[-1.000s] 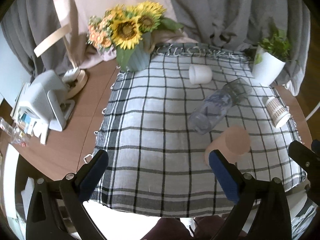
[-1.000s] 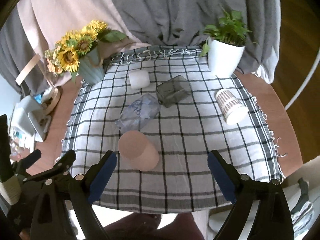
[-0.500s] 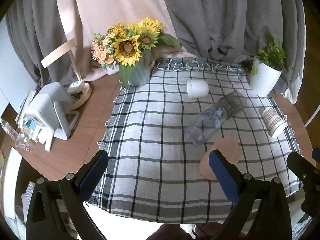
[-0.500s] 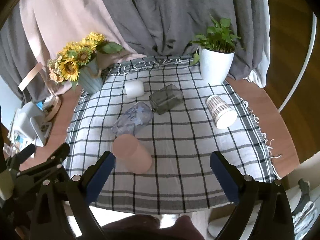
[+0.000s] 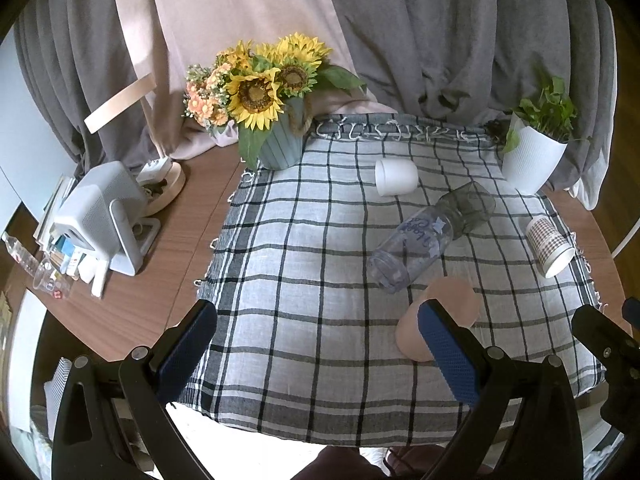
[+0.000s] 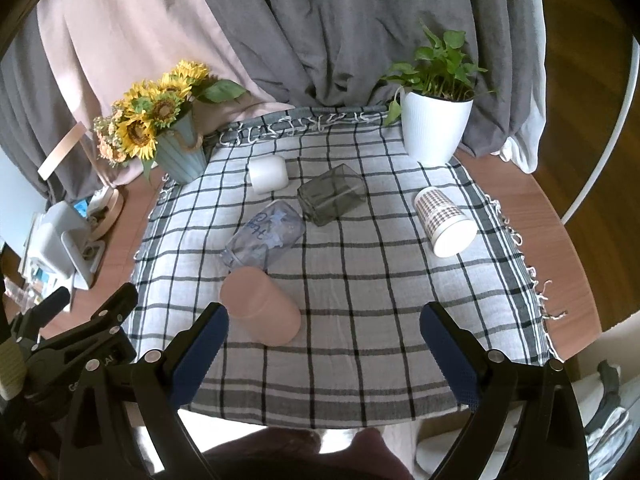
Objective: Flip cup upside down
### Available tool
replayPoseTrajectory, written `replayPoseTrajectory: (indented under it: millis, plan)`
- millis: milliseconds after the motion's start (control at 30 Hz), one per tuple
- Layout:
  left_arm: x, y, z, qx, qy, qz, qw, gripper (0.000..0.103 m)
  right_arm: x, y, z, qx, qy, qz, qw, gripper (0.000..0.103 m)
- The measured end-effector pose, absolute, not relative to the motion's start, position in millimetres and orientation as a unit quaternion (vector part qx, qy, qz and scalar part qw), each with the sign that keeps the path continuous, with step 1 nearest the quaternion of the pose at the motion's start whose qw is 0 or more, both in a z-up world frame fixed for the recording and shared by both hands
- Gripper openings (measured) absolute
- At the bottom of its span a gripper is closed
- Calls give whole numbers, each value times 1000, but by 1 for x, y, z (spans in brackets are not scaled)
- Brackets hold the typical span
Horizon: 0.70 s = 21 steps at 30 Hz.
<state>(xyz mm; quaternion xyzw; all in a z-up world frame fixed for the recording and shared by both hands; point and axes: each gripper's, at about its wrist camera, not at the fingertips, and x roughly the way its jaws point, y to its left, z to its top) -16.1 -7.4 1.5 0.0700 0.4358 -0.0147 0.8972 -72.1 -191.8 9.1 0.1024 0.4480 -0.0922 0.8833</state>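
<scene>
Several cups lie on their sides on a checked cloth point(image 5: 304, 280) point(image 6: 360, 288): a pink cup point(image 5: 444, 312) point(image 6: 260, 306) nearest, a clear printed cup point(image 5: 412, 252) point(image 6: 264, 238), a dark grey glass point(image 5: 468, 206) point(image 6: 332, 194), a white cup point(image 5: 396, 176) point(image 6: 268, 174), and a patterned paper cup point(image 5: 548, 246) point(image 6: 444, 226) at the right. My left gripper point(image 5: 316, 344) is open and empty above the cloth's near edge; its right finger overlaps the pink cup in the view. My right gripper point(image 6: 324, 344) is open and empty, with the pink cup just beyond its left finger.
A sunflower vase point(image 5: 276, 144) point(image 6: 180, 156) stands at the cloth's far left corner, a white plant pot point(image 5: 532, 160) point(image 6: 434, 128) at the far right. A white device point(image 5: 100, 216) and clutter sit on the wooden table at the left. Curtains hang behind.
Both grippers have pulled back and risen, so the table and cups look smaller and farther away. The cups have not moved. Both grippers stay open.
</scene>
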Motion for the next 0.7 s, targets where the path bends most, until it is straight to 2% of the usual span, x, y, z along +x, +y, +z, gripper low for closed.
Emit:
replayPoseTrajectory:
  millis: [700]
  plan:
    - [-12, -11, -1, 71, 442, -11, 894, 103, -67, -191, 4, 106, 455, -90, 879, 97]
